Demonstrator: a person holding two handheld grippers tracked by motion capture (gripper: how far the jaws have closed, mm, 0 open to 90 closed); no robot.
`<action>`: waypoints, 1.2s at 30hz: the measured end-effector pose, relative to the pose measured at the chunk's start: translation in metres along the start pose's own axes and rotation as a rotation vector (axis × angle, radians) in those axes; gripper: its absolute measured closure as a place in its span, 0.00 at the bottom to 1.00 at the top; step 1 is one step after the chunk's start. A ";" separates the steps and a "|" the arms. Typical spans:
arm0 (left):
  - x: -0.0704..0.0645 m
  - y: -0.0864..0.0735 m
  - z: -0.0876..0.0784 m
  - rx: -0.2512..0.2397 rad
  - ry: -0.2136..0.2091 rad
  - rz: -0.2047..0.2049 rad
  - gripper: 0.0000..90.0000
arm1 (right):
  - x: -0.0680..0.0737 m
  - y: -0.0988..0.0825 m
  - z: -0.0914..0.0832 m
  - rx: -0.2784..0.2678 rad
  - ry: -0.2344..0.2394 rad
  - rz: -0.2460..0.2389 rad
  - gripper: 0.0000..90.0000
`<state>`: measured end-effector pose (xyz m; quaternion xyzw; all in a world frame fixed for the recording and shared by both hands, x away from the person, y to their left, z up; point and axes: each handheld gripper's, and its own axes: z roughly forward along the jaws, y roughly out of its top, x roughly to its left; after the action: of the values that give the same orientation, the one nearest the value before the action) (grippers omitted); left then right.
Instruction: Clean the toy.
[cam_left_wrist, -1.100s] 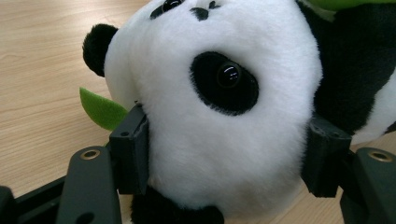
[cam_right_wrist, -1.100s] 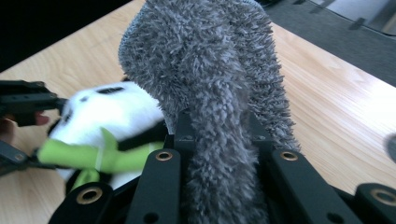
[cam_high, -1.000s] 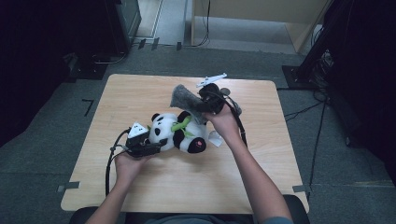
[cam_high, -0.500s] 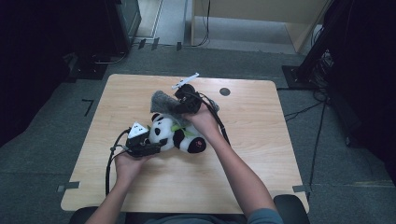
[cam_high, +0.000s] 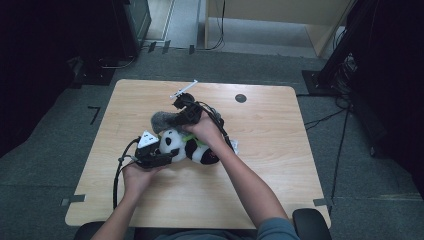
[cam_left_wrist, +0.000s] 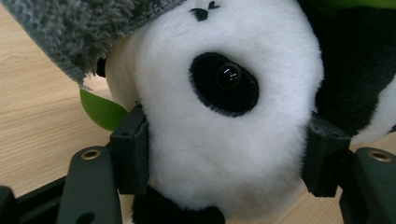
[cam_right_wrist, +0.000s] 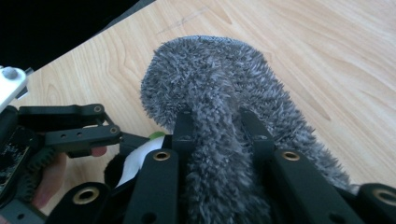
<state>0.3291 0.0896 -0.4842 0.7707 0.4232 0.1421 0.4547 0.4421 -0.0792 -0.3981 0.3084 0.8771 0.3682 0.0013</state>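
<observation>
A black-and-white panda plush (cam_high: 192, 149) lies on the wooden table (cam_high: 280, 150). My left gripper (cam_high: 159, 154) is shut on the panda's head (cam_left_wrist: 224, 154), one pad on each side; a green leaf (cam_left_wrist: 102, 112) pokes out beside it. My right gripper (cam_high: 186, 112) is shut on a grey fuzzy cloth (cam_high: 162, 120) and holds it just above and behind the panda's head. In the right gripper view the cloth (cam_right_wrist: 210, 88) bulges out past the right gripper (cam_right_wrist: 218, 123), with the left gripper (cam_right_wrist: 70, 133) close below it. The cloth's edge (cam_left_wrist: 65, 32) overhangs the panda's head.
A small dark round spot (cam_high: 240, 98) marks the table at the back right. A white tag (cam_high: 234, 147) lies by the panda's body. A black cable (cam_high: 119, 172) loops from the left gripper toward the front edge. Grey floor surrounds the table.
The right hand has carried the grey cloth leftward and nearer, from behind the panda's body to just over its head. The left gripper and the panda have stayed put.
</observation>
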 end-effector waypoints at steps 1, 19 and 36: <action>0.000 0.000 0.000 0.000 0.000 0.000 0.36 | 0.000 0.000 0.000 0.000 0.000 0.000 0.82; -0.001 0.002 0.002 0.013 0.009 -0.036 0.38 | -0.033 -0.021 -0.018 0.085 -0.150 0.030 0.85; 0.000 0.001 0.001 0.007 -0.001 -0.004 0.37 | -0.067 -0.039 -0.055 0.098 -0.282 0.085 0.85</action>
<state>0.3301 0.0884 -0.4840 0.7715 0.4249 0.1395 0.4526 0.4628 -0.1716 -0.3981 0.3935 0.8713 0.2778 0.0936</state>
